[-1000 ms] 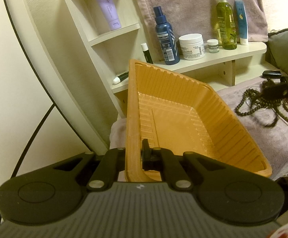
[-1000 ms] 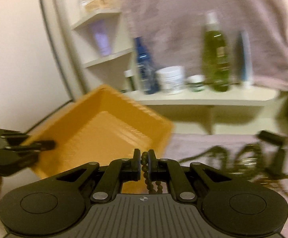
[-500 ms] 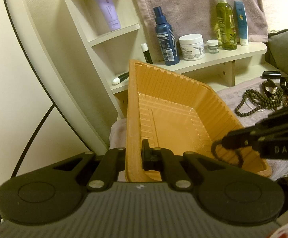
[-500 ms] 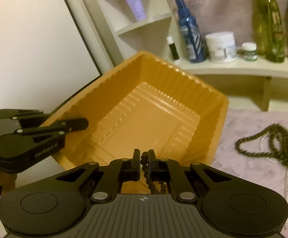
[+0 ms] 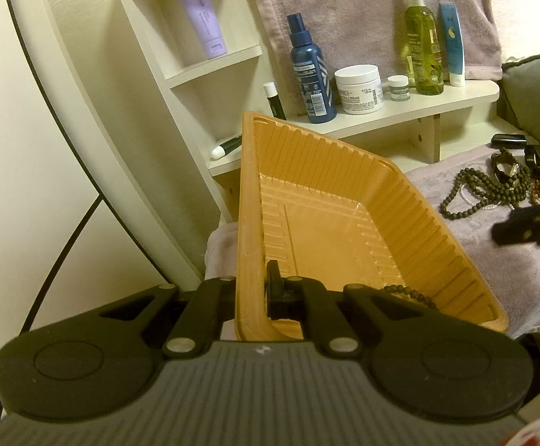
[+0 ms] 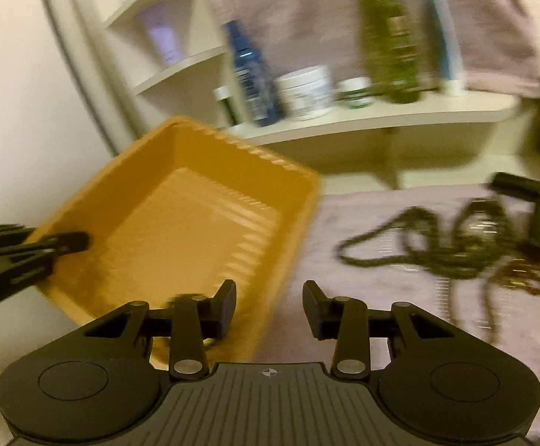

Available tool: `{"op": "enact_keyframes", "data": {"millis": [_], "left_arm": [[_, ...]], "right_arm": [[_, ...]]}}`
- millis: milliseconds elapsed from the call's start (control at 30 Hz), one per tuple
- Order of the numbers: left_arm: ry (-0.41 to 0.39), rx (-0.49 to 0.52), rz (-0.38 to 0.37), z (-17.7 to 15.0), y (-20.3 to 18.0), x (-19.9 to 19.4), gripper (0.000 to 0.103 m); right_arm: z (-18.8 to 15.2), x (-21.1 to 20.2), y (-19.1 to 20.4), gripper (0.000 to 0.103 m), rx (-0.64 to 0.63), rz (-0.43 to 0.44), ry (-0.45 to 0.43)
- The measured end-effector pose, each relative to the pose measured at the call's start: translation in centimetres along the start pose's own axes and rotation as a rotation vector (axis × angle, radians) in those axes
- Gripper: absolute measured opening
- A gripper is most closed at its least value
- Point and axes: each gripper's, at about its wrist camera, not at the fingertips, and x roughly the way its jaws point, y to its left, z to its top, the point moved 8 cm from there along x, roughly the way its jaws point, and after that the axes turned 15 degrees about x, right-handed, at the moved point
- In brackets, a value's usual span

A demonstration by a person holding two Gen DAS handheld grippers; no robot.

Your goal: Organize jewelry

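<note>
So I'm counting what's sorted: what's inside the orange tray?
One dark bead strand lies in the tray at its near corner, partly hidden by the left gripper. The rest of the floor shows bare.

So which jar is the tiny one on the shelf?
Find the long white shelf below the hanging towel. Between the big white cream tub and the tall green spray bottle sits the small jar. It is the shortest thing there, with a white lid.

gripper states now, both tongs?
Left tongs: closed on the orange tray wall.
Right tongs: open, holding nothing.
</note>
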Motion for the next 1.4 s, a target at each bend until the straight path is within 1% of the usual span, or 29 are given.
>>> {"op": "enact_keyframes", "data": {"millis": [167,400,500,667,833,1000,1233,1333,1400], "left_arm": [[0.0,-0.001,0.0,0.0,0.0,0.0,0.004],[0.001,0.0,0.0,-0.1,0.0,0.1,0.004],[0.001,0.002,0.0,-0.1,0.0,0.1,0.004],[0.004,0.003,0.001,-0.1,0.0,0.1,0.004],[0.008,0.004,0.002,0.0,0.0,0.1,0.004],[0.01,0.005,0.003,0.0,0.0,0.1,0.004],[0.011,0.007,0.003,0.0,-0.1,0.1,0.004],[0.012,0.007,0.004,0.0,-0.1,0.1,0.004],[0.013,0.006,0.003,0.0,-0.1,0.1,0.004]], "right_arm": [[0.9,-2.2,-4.5,0.04,0.027,-0.113,-0.068],[2.0,-4.1,-9.8,0.04,0.049,-0.25,-0.125],[2.1,-4.6,-11.2,0.04,0.026,-0.295,-0.14],[2.5,-4.4,-13.0,0.04,-0.009,-0.343,-0.137],[3.0,-3.4,-14.5,0.04,-0.064,-0.356,-0.109],[3.0,-2.0,-14.7,0.04,-0.133,-0.334,-0.058],[2.9,0.1,-15.3,0.038,-0.211,-0.35,-0.009],[2.9,0.4,-15.4,0.036,-0.23,-0.342,-0.01],[2.9,0.5,-15.3,0.03,-0.231,-0.336,-0.011]]}}
